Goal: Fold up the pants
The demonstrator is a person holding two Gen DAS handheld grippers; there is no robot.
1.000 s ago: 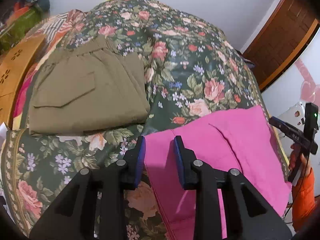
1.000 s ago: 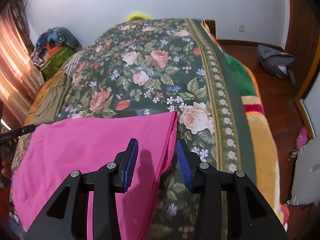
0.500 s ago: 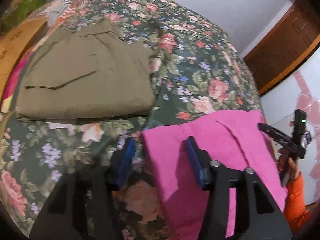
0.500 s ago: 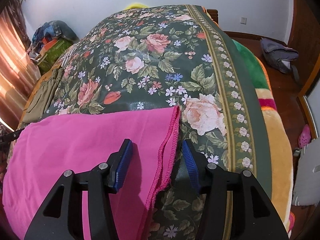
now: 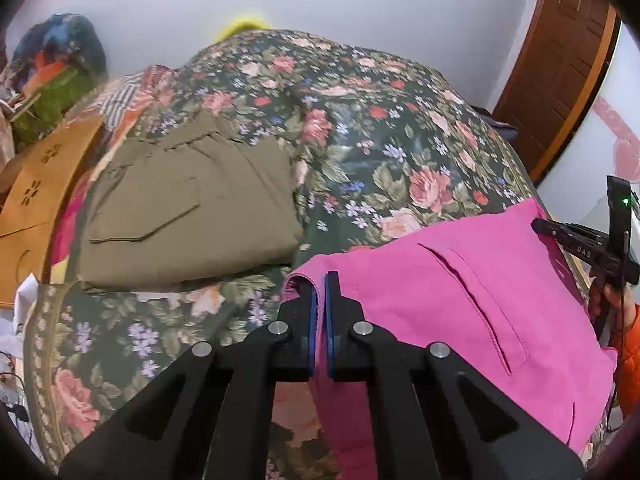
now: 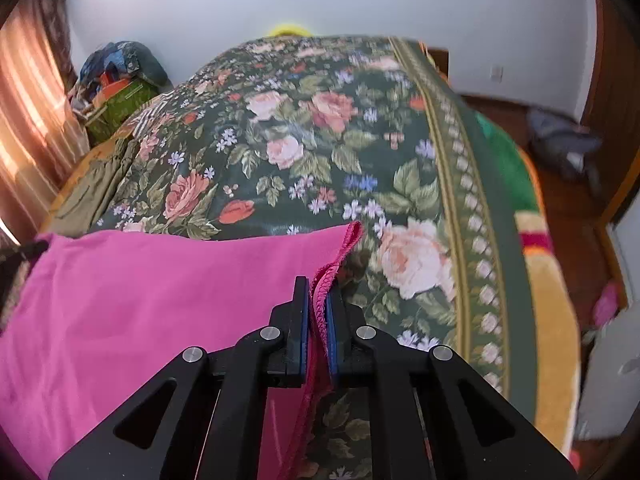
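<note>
Both grippers have just closed since the earlier frames: the left gripper [image 5: 319,280] now clamps the left edge of the pink pants [image 5: 460,292], the right gripper [image 6: 318,284] the right hem. These pants lie on the floral blanket [image 6: 320,152], beside folded olive pants [image 5: 188,208].

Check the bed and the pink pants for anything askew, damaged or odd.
Nothing stands out. The pink pants lie flat, each side edge pinched by shut tongs, left and right. The olive pants sit folded on the floral bedspread.
</note>
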